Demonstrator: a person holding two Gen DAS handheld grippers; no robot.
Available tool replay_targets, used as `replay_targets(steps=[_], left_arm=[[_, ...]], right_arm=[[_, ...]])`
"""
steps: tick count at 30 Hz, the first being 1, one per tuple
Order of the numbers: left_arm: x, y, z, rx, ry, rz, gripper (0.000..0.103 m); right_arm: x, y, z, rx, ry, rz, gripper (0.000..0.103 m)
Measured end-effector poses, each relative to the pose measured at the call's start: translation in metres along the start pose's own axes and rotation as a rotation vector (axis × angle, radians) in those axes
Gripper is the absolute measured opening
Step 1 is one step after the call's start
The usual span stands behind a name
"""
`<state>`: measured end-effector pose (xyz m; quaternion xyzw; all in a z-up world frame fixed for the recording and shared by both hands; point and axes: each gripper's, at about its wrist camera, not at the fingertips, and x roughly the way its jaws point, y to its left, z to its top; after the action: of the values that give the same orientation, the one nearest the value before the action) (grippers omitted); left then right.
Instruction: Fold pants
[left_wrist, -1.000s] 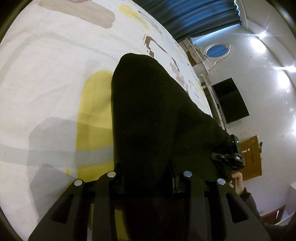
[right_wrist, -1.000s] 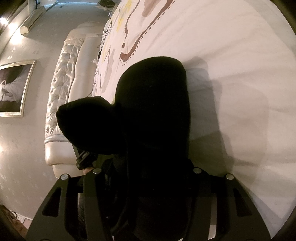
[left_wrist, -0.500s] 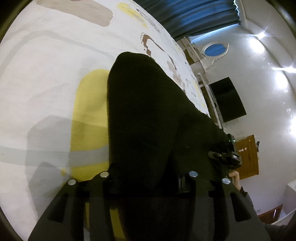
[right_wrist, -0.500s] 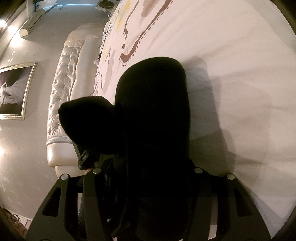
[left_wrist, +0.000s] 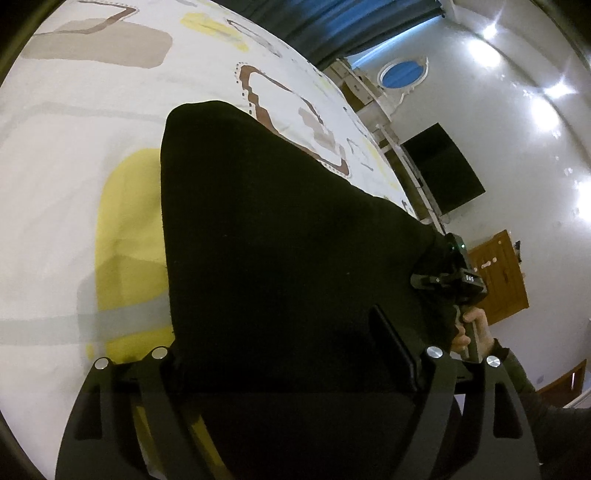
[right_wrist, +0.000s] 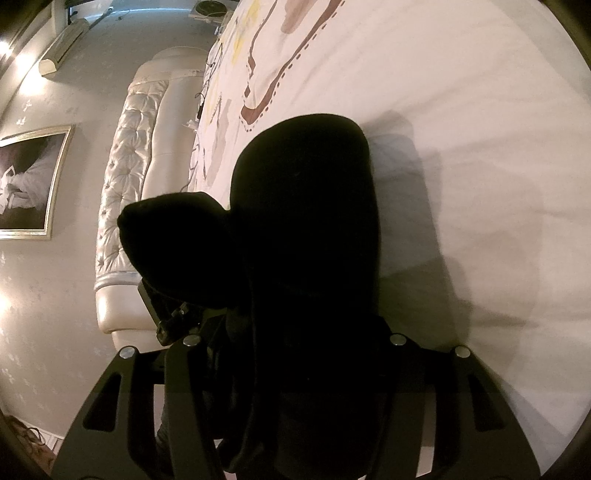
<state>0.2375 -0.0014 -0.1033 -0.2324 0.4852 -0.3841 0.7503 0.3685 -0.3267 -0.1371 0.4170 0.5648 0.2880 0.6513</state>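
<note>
The left gripper (left_wrist: 295, 369) is clamped on one end of the black pants (left_wrist: 277, 240), which hang above the bed (left_wrist: 66, 206). The right gripper (right_wrist: 295, 354) is closed on the other end. The fabric looks doubled over already; laying it down and making any final fold seem left.

In the left wrist view, the black pants (left_wrist: 280, 258) are now spread wider toward the right gripper (left_wrist: 439, 280), and more of the patterned bedsheet (left_wrist: 66, 147) is exposed beyond them.
</note>
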Motion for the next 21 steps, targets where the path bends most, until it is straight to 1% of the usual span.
replay_targets(steps=[5,9,16,21], left_arm=[[-0.007,0.006,0.000,-0.012,-0.004,-0.011,0.079],[-0.012,0.010,-0.001,-0.027,-0.022,-0.027,0.079],[-0.023,0.022,-0.003,-0.067,-0.054,-0.102,0.079],[-0.027,0.024,-0.004,-0.073,-0.060,-0.100,0.079]], right_arm=[[0.005,0.003,-0.001,0.004,-0.003,0.005,0.054],[0.005,0.002,0.000,0.006,-0.003,0.005,0.054],[0.005,0.002,-0.002,0.016,-0.011,0.012,0.054],[-0.001,-0.002,-0.002,0.025,-0.023,0.018,0.054]])
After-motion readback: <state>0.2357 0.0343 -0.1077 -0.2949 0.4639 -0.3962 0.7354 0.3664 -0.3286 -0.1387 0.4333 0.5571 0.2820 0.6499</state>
